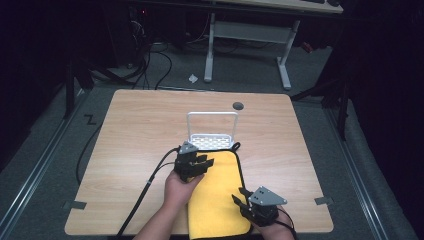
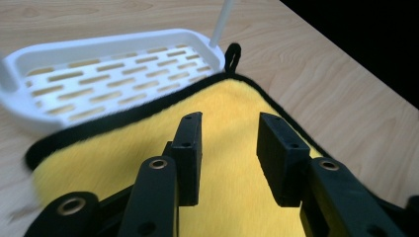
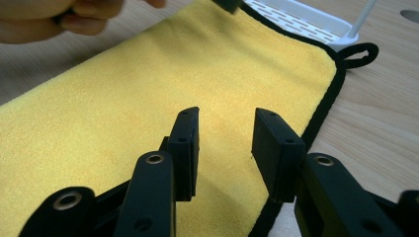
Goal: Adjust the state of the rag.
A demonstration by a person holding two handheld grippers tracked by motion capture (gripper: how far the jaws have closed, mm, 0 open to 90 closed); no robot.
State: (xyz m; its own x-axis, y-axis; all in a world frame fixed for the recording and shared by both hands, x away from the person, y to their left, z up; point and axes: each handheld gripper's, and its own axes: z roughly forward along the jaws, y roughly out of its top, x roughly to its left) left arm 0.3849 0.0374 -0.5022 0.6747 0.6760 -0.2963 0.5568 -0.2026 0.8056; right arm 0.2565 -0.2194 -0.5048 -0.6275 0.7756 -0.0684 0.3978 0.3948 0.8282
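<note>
Lying under both tongs, L (image 1: 204, 163) & R (image 1: 241, 199), yellow cloth (image 1: 220, 200); both part-open, empty.

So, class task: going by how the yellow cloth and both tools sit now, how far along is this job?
Done: the yellow cloth lies flat on the table, its far edge against the white rack. In hand: the left tool hovers open over the far end, the right tool open over the near right edge. Left: neither grips the cloth yet, so any folding or lifting looks unstarted.

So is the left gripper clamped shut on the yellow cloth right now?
No, the left gripper has its jaws apart over the yellow cloth, with bare cloth showing in the gap between them.
</note>
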